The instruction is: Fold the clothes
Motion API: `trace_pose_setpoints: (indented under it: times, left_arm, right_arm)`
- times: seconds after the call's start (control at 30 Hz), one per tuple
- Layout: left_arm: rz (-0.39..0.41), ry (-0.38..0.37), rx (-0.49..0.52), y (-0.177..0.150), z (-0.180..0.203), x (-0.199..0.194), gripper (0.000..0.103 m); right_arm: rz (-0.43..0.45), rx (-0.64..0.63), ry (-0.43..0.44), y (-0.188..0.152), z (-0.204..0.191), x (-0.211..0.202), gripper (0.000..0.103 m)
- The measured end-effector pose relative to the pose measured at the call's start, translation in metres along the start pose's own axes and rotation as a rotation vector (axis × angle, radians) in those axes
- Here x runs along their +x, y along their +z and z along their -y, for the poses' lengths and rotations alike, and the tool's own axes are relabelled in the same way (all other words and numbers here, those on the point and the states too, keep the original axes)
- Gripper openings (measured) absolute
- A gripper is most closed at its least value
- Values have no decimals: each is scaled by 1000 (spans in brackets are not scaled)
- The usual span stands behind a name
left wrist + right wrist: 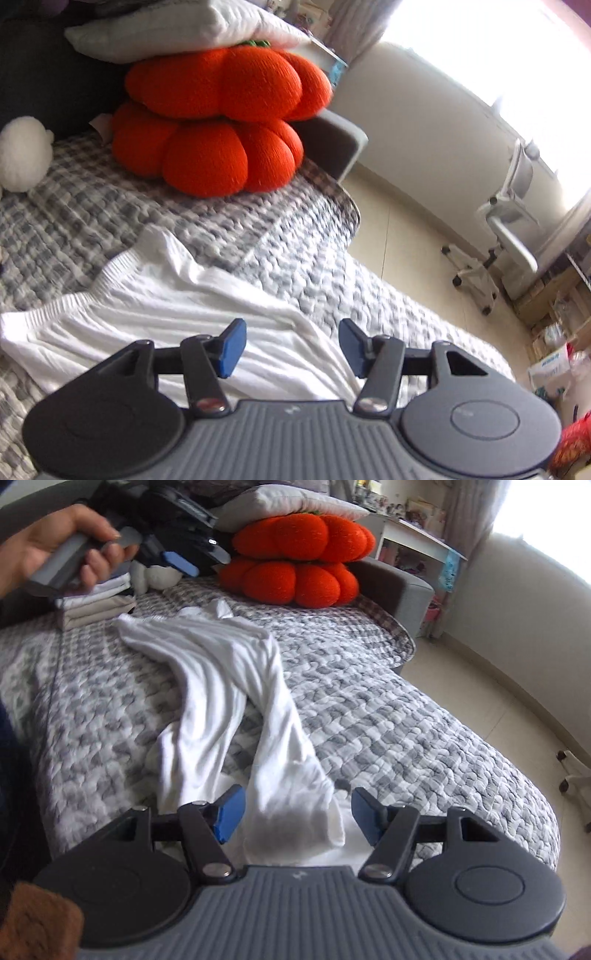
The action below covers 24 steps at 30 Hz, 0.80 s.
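Observation:
White trousers lie spread along a grey checked quilt, waistband far, two legs running toward me. My right gripper hovers open over the cuff of the right-hand leg, nothing between its blue pads. In the left wrist view the ribbed waistband and upper part of the trousers fill the foreground. My left gripper is open above that cloth. The right wrist view also shows the left gripper held in a hand at upper left, above the waistband end.
Two orange pumpkin cushions stacked under a white pillow sit at the far end. Folded pale clothes and a white plush lie beside them. The bed's right edge drops to a tiled floor. A white swivel chair stands there.

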<state>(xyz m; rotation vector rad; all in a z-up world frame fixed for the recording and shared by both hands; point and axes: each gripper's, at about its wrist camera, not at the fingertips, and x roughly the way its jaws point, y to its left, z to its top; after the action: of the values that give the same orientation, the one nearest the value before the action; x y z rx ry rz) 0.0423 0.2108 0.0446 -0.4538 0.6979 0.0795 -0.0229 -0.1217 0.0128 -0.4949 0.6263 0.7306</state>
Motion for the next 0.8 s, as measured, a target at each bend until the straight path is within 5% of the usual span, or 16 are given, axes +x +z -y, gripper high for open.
trace_pose_setpoints:
  times: [0.1,0.4,0.53,0.63,0.8]
  left_arm:
    - [-74,-20,-34,-10,3,20,53]
    - [-122,-28,61,-20,23,41,53]
    - [-149,-34,47,-25,22,47,53]
    - [-152,-34,49,-25,21,47,53]
    - [-161,-37,47,-25,20,50,53]
  right_arm:
    - [-48,-46,-16,-15,-1,0,62]
    - [-30,-52,-32,-20,1,3,60]
    - [-18,-52,-38,-21,2,5,6]
    - [-5,-41,-55,-21,6,5,5]
    - [52,43,-207,-21,30,-7,4]
